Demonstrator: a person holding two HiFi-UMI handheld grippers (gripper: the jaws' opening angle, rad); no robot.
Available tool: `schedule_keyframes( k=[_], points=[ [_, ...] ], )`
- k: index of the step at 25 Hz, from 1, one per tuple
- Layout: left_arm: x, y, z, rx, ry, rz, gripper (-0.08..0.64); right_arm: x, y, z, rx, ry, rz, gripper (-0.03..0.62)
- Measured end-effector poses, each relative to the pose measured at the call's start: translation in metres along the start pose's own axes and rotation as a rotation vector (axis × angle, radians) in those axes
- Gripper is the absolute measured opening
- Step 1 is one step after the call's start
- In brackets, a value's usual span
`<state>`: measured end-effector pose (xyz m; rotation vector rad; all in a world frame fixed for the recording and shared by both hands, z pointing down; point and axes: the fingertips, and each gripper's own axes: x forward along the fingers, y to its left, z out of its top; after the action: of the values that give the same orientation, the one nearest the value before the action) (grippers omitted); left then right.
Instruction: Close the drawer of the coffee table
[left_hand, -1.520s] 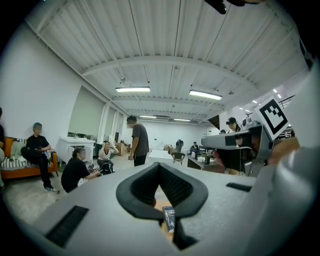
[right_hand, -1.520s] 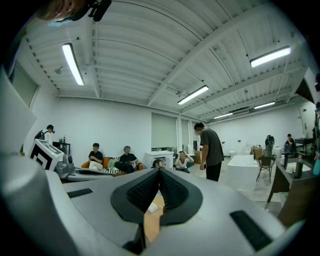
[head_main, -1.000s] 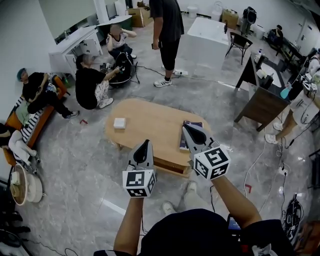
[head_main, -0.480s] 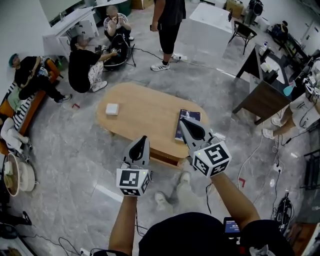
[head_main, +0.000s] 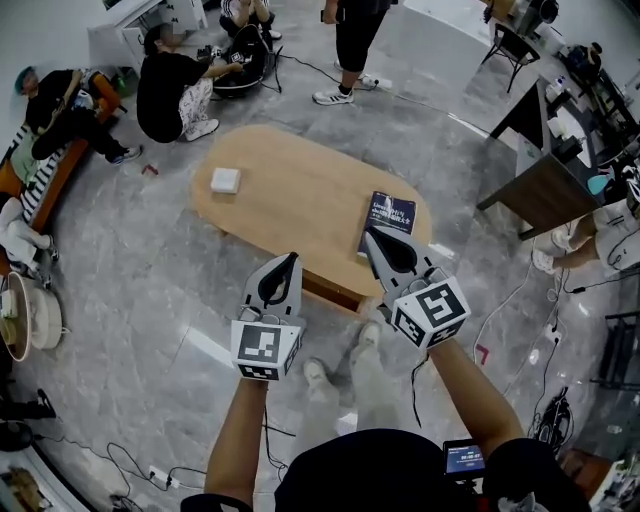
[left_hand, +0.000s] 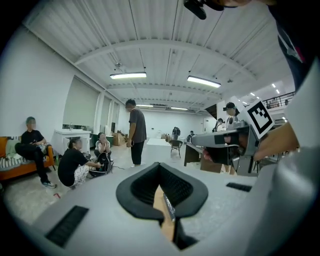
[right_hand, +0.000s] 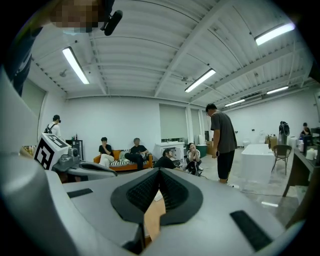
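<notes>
- The coffee table (head_main: 300, 205) is an oval one with a light wooden top. It stands on the grey marbled floor (head_main: 150, 300), in front of the person who holds the grippers.
- The drawer (head_main: 335, 293) is seen only as a darker wooden band under the near edge of the table, between the 2 grippers. How far it stands out, I cannot tell.
- On the top lie 2 things: a small white box (head_main: 225, 180) near the far left end, and a dark blue book (head_main: 393, 212) at the right end.
- The left gripper (head_main: 291, 260) is held over the near edge of the table and points forward. Its jaws are pressed together at the tip, with nothing between them.
- The right gripper (head_main: 370, 236) has its tip over the near end of the book. Its jaws also meet at the tip and hold nothing.
- Both forearms are stretched forward and a little apart, with the marker cubes toward the person.
- The person's shoes (head_main: 318, 375) are just in front of the table.
- Beyond the table, several people (head_main: 175, 90) sit on the floor, and others sit on an orange sofa (head_main: 40, 190) at the left.
</notes>
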<state>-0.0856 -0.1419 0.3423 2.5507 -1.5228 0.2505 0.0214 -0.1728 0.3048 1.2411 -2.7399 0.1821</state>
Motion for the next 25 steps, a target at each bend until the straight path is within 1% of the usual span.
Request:
schedule_keyframes(
  k=[7, 9, 13, 17, 25],
  points=[
    [0.011, 0.009, -0.037, -0.034, 0.061, 0.043, -0.002, 0.018, -0.002, -0.037, 0.037, 0.024, 0.028, 0.012],
    [0.013, 0.011, -0.049, -0.04, 0.075, 0.043, -0.002, 0.022, 0.0, -0.047, 0.037, 0.033, 0.037, 0.012],
    [0.016, 0.019, -0.068, -0.039, 0.09, 0.07, -0.003, 0.028, -0.002, -0.062, 0.029, 0.048, 0.051, 0.012],
    [0.02, 0.018, -0.082, -0.024, 0.085, 0.04, -0.002, 0.034, -0.004, -0.076, 0.025, 0.057, 0.053, 0.012],
    [0.022, 0.028, -0.122, -0.063, 0.095, 0.058, -0.003, 0.046, 0.003, -0.112, 0.027, 0.075, 0.07, 0.012]
  ],
)
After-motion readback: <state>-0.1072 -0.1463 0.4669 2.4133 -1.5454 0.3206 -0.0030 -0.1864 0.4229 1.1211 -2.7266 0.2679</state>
